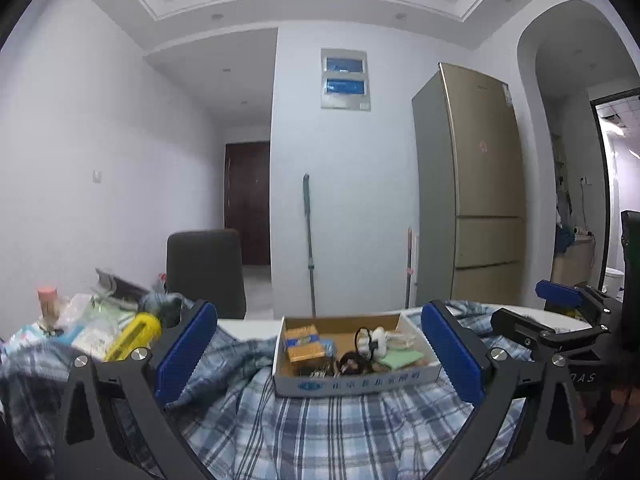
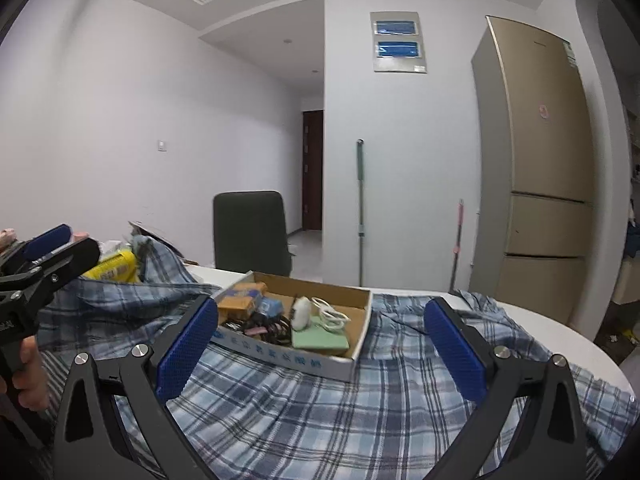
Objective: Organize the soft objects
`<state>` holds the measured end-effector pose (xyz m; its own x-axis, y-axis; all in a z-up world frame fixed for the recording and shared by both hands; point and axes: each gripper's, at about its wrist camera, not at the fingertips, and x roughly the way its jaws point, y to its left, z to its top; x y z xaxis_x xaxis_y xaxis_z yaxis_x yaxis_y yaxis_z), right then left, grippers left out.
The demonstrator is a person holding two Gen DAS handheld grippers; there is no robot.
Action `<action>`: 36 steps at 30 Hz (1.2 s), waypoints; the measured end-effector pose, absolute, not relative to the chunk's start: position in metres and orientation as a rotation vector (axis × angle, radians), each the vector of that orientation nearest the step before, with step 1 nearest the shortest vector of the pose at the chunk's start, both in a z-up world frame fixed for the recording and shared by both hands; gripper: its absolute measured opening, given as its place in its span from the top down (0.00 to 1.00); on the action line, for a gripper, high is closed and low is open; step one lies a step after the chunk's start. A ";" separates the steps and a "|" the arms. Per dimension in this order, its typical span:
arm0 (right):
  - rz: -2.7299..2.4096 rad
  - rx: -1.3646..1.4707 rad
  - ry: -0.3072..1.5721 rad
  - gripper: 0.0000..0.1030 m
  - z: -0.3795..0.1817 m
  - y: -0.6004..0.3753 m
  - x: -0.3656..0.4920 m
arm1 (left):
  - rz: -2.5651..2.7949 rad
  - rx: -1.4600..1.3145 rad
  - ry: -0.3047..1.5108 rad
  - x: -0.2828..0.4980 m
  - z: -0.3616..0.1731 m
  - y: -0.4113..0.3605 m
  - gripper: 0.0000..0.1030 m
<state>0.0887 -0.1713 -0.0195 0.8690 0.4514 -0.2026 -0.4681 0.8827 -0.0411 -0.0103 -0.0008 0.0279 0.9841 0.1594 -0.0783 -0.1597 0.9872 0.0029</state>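
A blue plaid shirt (image 1: 320, 428) lies spread and rumpled over the white table; it also shows in the right wrist view (image 2: 340, 408). A shallow cardboard box (image 1: 356, 384) of cables and small items rests on the shirt, also seen in the right wrist view (image 2: 288, 354). My left gripper (image 1: 318, 354) is open and empty, held above the shirt with the box between its blue pads. My right gripper (image 2: 320, 348) is open and empty above the shirt, just right of the box. The right gripper shows at the right edge of the left wrist view (image 1: 560, 312); the left one at the left edge of the right view (image 2: 52, 248).
Clutter sits at the table's left: a yellow pack (image 1: 136, 336), plastic bags (image 1: 88, 320) and a pink-capped bottle (image 1: 48, 304). A dark chair (image 1: 206, 272) stands behind the table. A gold fridge (image 1: 476, 184) and a mop (image 1: 309, 240) stand against the back wall.
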 end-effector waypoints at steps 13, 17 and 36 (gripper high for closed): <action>0.518 -0.206 0.189 0.00 -0.039 -0.151 0.076 | 0.208 -0.009 0.133 -0.002 -0.003 0.007 0.00; 0.491 -0.205 0.193 0.00 -0.040 -0.152 0.078 | 0.199 -0.031 0.141 -0.001 -0.003 0.012 0.00; 0.312 -0.239 0.286 0.00 -0.049 -0.147 0.098 | 0.140 -0.074 0.109 -0.008 0.000 0.018 0.00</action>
<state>0.0981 -0.1474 -0.0490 0.9122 0.2663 -0.3114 -0.3332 0.9244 -0.1856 -0.0083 0.0185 0.0000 0.9843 0.1352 -0.1137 -0.1433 0.9875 -0.0659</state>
